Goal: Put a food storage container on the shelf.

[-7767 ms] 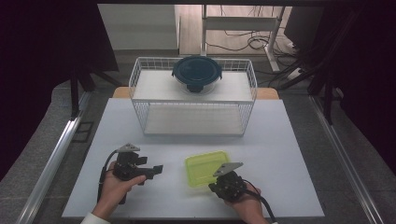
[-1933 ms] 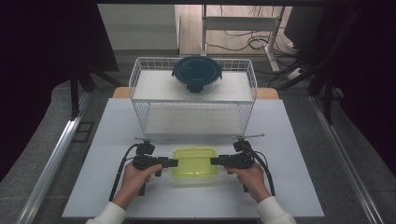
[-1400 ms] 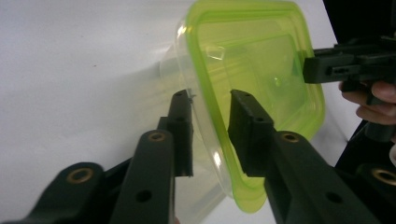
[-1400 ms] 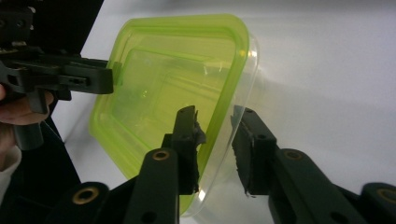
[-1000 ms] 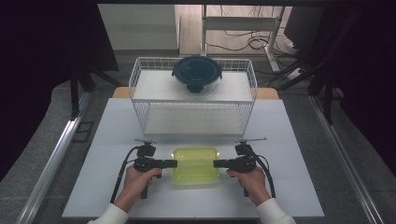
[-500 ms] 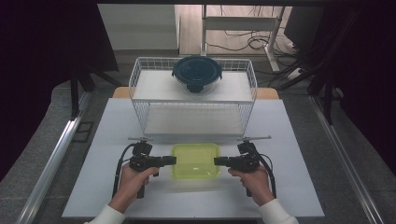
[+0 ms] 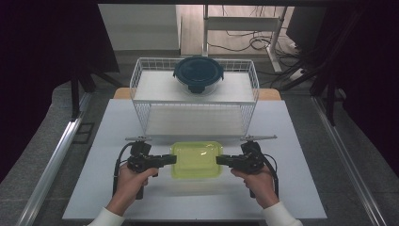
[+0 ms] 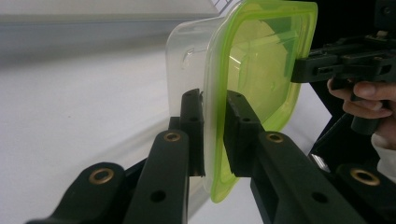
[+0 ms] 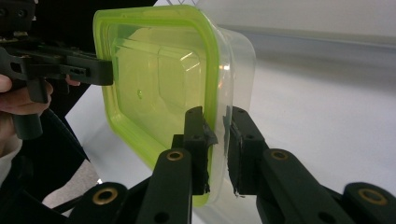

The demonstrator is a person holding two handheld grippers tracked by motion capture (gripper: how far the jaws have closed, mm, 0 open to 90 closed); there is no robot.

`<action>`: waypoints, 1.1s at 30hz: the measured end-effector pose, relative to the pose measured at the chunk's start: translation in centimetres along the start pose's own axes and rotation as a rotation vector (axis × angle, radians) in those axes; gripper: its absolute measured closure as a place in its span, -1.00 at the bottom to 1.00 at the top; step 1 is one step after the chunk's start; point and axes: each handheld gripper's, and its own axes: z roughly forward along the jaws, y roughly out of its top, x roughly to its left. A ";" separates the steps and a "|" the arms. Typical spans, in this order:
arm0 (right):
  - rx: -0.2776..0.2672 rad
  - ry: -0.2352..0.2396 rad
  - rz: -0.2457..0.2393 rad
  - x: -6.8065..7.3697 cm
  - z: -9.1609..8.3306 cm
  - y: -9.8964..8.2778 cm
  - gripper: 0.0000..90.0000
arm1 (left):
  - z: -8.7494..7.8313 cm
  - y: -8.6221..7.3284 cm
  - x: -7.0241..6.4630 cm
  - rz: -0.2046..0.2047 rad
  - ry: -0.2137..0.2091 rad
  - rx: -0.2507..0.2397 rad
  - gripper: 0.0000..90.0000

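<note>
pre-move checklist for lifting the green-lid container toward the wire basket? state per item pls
1. Left gripper clamped on the rim of the container: ok, pads on both sides of the lid edge.
2. Right gripper clamped on the opposite rim: ok.
3. Green lid seated all round: cannot tell, the far edge is hidden.
4. Container empty: ok, nothing visible through the clear walls.
5. Wire basket top shelf free: not ok, a dark round lidded bowl sits on it.
6. Lower shelf open: ok.
</note>
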 end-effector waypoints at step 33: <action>-0.107 -0.026 -0.131 3.2 -3.5 5.4 0.74 | -3.3 5.6 -2.3 0.083 -0.027 -0.091 0.78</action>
